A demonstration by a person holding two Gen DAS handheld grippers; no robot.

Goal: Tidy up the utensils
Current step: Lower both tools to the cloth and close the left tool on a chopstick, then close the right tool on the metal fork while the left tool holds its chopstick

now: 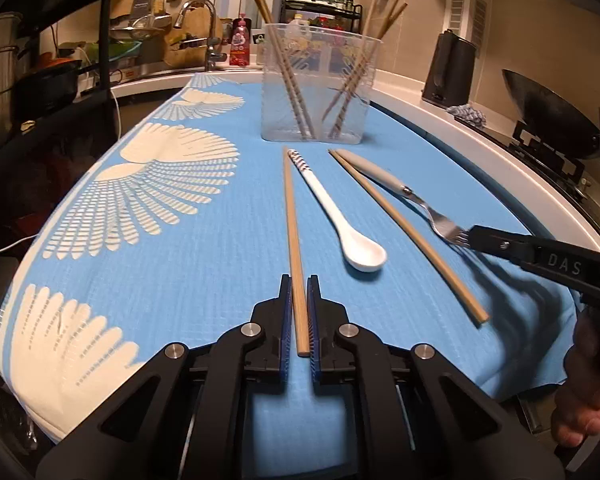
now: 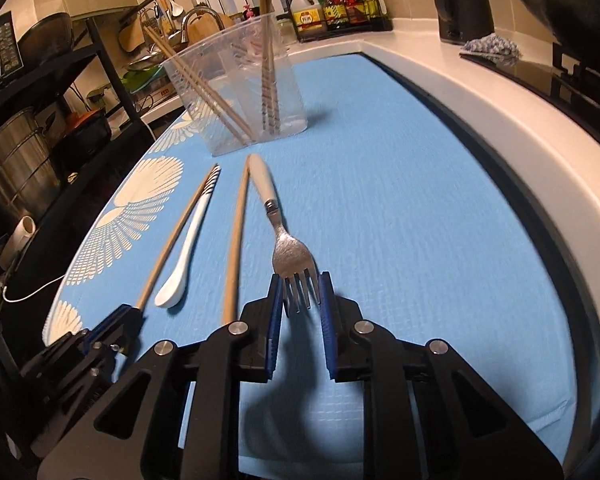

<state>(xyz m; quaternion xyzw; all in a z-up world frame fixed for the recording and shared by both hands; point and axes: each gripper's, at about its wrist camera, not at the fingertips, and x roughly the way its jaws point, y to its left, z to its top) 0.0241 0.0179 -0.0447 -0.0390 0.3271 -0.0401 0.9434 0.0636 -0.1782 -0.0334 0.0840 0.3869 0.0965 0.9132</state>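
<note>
A: We're clamping the left gripper (image 1: 299, 312) on a chopstick (image 1: 293, 240) lying on the bench, and the right gripper (image 2: 301, 296) on the fork (image 2: 290, 254) tines.

B: Both grips are sitting way out at the ends, so we're probably risking them swinging or slipping on the way to the cup (image 1: 318, 84).

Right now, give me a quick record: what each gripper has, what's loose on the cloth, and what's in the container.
left gripper: shut on chopstick, near end
right gripper: shut on fork, at the tines
loose on blue cloth: white spoon, second chopstick
clear container: upright, chopsticks inside
</note>
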